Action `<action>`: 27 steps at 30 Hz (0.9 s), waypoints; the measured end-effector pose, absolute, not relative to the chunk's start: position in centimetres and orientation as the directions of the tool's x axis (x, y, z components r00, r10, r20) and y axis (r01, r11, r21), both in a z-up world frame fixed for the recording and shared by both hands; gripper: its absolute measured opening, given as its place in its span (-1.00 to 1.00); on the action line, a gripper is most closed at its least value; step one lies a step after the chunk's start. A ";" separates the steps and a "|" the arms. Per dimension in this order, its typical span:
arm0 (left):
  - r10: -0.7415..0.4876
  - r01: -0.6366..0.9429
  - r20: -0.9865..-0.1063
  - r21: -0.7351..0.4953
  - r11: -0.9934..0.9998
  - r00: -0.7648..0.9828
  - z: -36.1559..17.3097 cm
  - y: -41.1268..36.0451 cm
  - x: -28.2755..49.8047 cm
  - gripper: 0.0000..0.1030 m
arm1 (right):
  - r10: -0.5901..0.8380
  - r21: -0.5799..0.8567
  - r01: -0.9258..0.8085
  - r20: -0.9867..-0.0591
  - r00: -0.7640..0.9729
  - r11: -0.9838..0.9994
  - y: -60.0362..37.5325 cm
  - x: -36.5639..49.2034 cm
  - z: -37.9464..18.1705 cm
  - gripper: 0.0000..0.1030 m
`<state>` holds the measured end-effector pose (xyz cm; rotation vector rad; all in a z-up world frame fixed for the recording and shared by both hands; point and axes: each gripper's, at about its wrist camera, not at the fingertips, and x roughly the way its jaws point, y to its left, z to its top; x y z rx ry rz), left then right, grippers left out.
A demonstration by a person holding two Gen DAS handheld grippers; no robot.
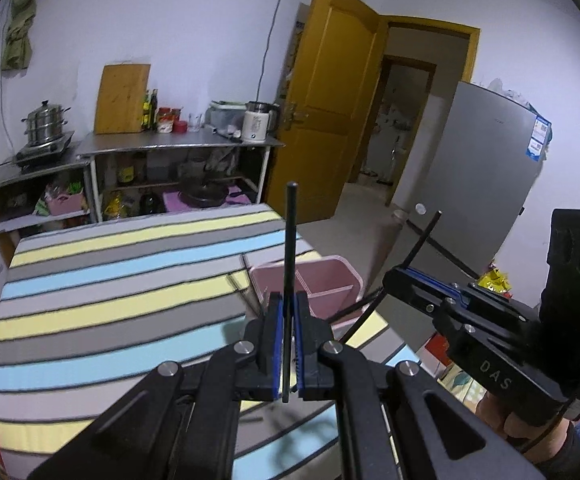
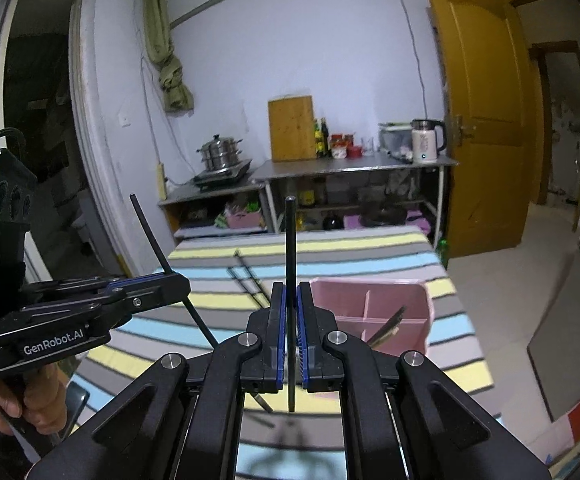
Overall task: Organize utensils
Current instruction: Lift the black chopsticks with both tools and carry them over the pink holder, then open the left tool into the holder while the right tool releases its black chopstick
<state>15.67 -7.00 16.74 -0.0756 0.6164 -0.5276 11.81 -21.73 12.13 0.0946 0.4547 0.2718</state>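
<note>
My left gripper (image 1: pixel 288 312) is shut on a black chopstick (image 1: pixel 291 240) that stands upright above the striped table (image 1: pixel 109 292). My right gripper (image 2: pixel 291 312) is shut on a second black chopstick (image 2: pixel 290 248), also upright. Each gripper shows in the other's view: the right one (image 1: pixel 400 276) at the right with its chopstick slanted, the left one (image 2: pixel 179 280) at the left. A pink divided utensil box (image 2: pixel 418 304) sits on the table just ahead of both grippers; it also shows in the left wrist view (image 1: pixel 346 272). It holds some utensils (image 2: pixel 386 328). More black chopsticks (image 2: pixel 245 276) lie on the table.
A metal counter (image 1: pixel 177 144) with a steamer pot (image 1: pixel 45 124), cutting board, jars and kettle stands beyond the table. An open yellow door (image 1: pixel 326 100) and a grey fridge (image 1: pixel 486 168) are to the right. The table's right edge drops to the floor.
</note>
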 end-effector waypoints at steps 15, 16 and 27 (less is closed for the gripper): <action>-0.503 0.465 -0.488 -0.208 0.861 0.713 18.8 -10.0 20.9 -0.89 | 0.216 0.159 -0.170 -0.336 0.917 0.972 -24.8 16.0 15.0 -0.90; -0.501 0.465 -0.492 -0.205 0.861 0.712 18.5 -10.3 21.3 -0.89 | 0.210 0.158 -0.165 -0.336 0.918 0.974 -25.0 16.4 14.8 -0.90; -0.472 0.446 -0.561 -0.195 0.874 0.680 14.7 -11.9 23.9 -0.89 | 0.198 0.167 -0.143 -0.389 0.900 0.976 -25.8 19.5 11.7 -0.90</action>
